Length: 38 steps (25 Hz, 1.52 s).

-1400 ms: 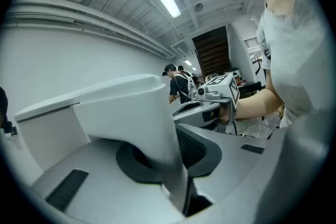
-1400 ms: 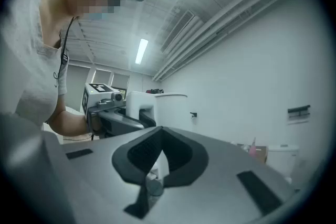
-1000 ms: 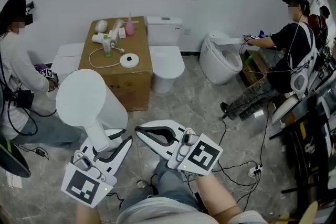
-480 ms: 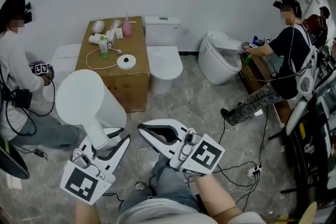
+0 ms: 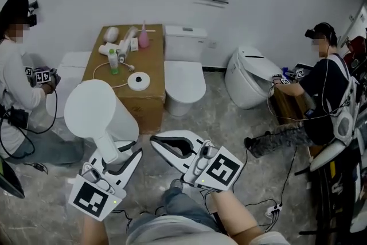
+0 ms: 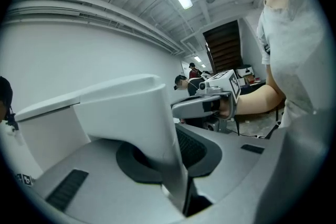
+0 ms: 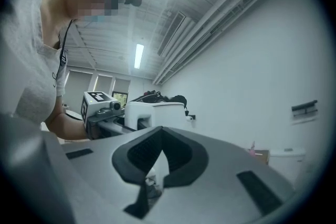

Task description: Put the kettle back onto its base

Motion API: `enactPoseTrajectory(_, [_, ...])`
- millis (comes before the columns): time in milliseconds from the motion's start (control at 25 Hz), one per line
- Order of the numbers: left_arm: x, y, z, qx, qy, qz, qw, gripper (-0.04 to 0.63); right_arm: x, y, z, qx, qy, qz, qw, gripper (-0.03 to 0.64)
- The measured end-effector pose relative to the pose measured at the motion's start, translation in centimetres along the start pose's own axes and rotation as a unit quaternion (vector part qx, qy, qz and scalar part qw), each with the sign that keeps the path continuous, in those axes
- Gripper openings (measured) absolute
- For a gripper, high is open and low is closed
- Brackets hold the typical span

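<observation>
White kettle, head view: the kettle [image 5: 94, 112] was held up in the air at near left, upright, well short of the cardboard box [image 5: 150, 107] that stood farther off.
Base, head view: the round white base [image 5: 139, 81] lay on the near right part of the box top, with its cord [image 5: 104, 70] looping off to the left, and nothing stood on it.
Left gripper, head view: the left gripper [image 5: 118, 156] was clamped on the kettle's handle, low down on the near side of the body.
Right gripper, head view: the right gripper [image 5: 162, 145] hovered just right of the kettle and touched nothing.
Handle, left gripper view: the white handle [image 6: 167, 162] ran down between the two dark pads, which pressed on it from both sides, partly closed.
Jaws, right gripper view: the right jaws met at the tips with nothing between them, and the kettle [image 7: 155, 113] showed beyond on the left.
Handling, judged: the shell looked hard, smooth and stiff. Whether it held water could not be told, so its weight was unknown.
Hold, judged: the handle was the sound place to grip. All the weight hung to one side of it, so the body could tip.
Setting down, judged: the base looked light and might slide on the cardboard, so the kettle wanted lowering straight and centred.
</observation>
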<state>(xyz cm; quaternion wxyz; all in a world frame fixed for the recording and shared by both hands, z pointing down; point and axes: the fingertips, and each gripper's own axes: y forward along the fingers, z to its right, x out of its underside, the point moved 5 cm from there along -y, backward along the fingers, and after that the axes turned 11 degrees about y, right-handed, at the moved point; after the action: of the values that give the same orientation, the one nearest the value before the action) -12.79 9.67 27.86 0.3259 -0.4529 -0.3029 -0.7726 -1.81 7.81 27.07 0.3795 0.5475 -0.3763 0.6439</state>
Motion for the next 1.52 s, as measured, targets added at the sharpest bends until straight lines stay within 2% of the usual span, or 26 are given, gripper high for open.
enactPoseTrajectory(200, [0.7,5.8,-2.5,-0.038,-0.002,-0.008,0.9992,0.069,-0.7,-0.6,6.0,-0.038,-0.004,-0.009,0.999,0.008])
enactPoseTrajectory(400, [0.6,10.6,-4.9,-0.069,-0.028,-0.008,0.9972,0.069,-0.8,-1.9,11.3,-0.048,-0.001,-0.026,0.999,0.008])
enactPoseTrajectory(760, [4.0,17.0,-9.8,-0.076,-0.021,-0.019,0.9967,0.069,-0.4,-0.5,18.2,-0.051,0.015,-0.017,0.998,0.008])
enactPoseTrajectory(1080, [11.4,23.5,-15.6,-0.059,-0.033,-0.015,0.9976,0.067,2.1,4.1,25.9,-0.042,0.026,-0.028,0.998,0.008])
enactPoseTrajectory(1320, [17.9,28.3,-19.5,-0.047,-0.027,-0.018,0.9984,0.067,4.7,7.3,32.1,-0.032,0.031,-0.028,0.999,0.008])
enactPoseTrajectory(1520, [22.9,31.2,-21.4,-0.036,-0.035,-0.021,0.9985,0.067,7.8,9.3,35.1,-0.033,0.037,-0.035,0.998,0.008])
